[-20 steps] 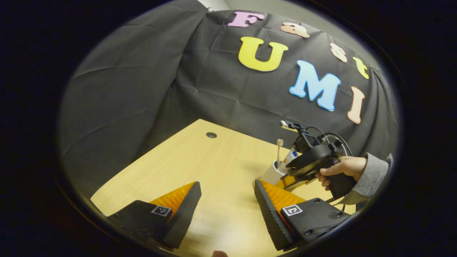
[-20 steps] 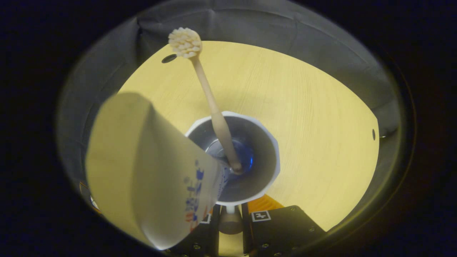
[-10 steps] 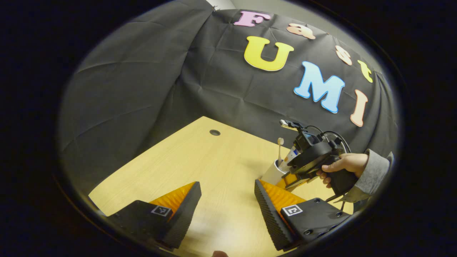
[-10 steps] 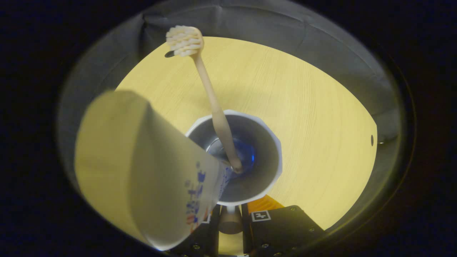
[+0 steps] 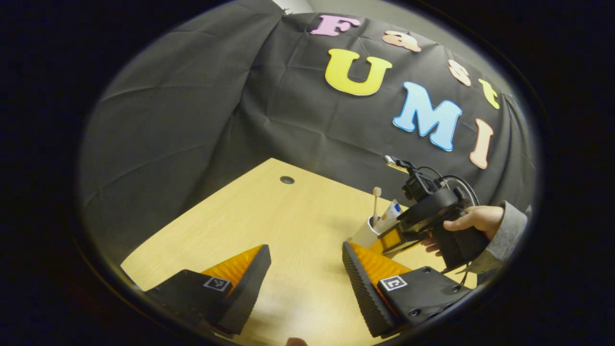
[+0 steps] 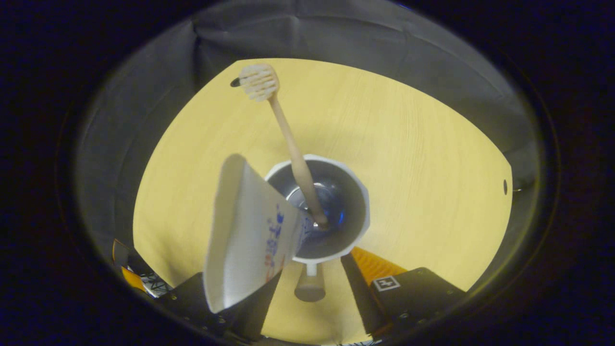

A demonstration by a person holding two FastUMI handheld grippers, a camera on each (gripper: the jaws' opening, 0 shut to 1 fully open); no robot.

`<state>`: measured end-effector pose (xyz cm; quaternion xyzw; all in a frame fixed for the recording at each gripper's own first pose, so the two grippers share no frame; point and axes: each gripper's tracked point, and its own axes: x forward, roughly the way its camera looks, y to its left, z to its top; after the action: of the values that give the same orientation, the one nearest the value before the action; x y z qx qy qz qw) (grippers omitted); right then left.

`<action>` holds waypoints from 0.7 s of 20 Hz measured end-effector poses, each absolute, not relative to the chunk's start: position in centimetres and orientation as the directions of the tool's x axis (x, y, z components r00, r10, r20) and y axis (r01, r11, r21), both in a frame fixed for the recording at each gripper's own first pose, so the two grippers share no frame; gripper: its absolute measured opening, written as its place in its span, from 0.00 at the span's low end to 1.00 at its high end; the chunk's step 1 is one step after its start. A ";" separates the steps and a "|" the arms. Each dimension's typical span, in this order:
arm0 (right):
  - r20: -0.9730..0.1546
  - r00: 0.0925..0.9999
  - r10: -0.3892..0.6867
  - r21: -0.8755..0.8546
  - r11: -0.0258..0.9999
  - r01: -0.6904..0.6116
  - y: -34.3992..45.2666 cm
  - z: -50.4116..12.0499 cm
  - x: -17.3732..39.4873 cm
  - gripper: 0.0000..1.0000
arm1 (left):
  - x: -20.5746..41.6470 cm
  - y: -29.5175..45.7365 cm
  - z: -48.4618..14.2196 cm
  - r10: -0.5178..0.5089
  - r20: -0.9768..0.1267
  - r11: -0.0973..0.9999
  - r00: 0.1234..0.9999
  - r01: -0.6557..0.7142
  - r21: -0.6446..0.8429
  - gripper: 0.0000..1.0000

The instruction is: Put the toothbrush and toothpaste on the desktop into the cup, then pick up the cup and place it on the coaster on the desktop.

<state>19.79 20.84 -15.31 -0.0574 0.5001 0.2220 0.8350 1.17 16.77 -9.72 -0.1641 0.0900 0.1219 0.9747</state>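
Note:
A white cup stands upright on the wooden desk, its handle pointing toward my right gripper. A beige toothbrush stands in it, head up, and the white toothpaste tube leans out over the rim to the left. My right gripper is open, with a finger on each side of the handle and neither touching it. In the left gripper view the cup sits just in front of the right gripper, which a hand holds. My left gripper hangs open above the desk, holding nothing.
The desk runs back to the black cloth wall. A round cable hole lies near its far corner, and another hole is near the right edge. An orange and black piece of the left gripper shows low on the left.
My right gripper's fingers have opened off the cup handle and drawn back from the cup. The cup, toothbrush and toothpaste stay put. The left gripper barely moves.

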 end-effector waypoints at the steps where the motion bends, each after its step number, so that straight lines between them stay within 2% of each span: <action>1: -0.852 0.409 0.327 0.137 0.893 -0.429 20.7 -14.9 19.6 0.86 | 1.3 16.5 -9.6 0.204 -0.212 0.919 0.956 -0.261 -0.294 1.00; 3: -0.831 0.425 0.359 0.172 0.892 -0.418 20.4 -13.9 18.7 0.81 | 1.6 16.0 -9.2 0.193 -0.204 0.926 0.960 -0.247 -0.286 0.96; 8: -0.747 0.501 0.436 0.258 0.886 -0.386 18.3 -10.5 16.1 0.81 | 2.4 14.7 -8.0 0.163 -0.186 0.945 0.969 -0.207 -0.253 0.96; 13: -0.602 0.676 0.425 0.224 0.903 -0.368 12.9 -5.6 14.0 0.81 | 3.7 12.5 -4.9 0.122 -0.138 0.967 0.983 -0.149 -0.205 0.96; 14: -0.565 0.715 0.412 0.210 0.910 -0.358 11.7 -4.9 13.6 0.81 | 4.1 11.8 -4.2 0.109 -0.128 0.971 0.986 -0.133 -0.198 1.00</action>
<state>13.57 11.66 -4.93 0.0425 0.3151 0.2081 0.9250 4.07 11.78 -4.22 -0.1036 0.0580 0.0611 0.9910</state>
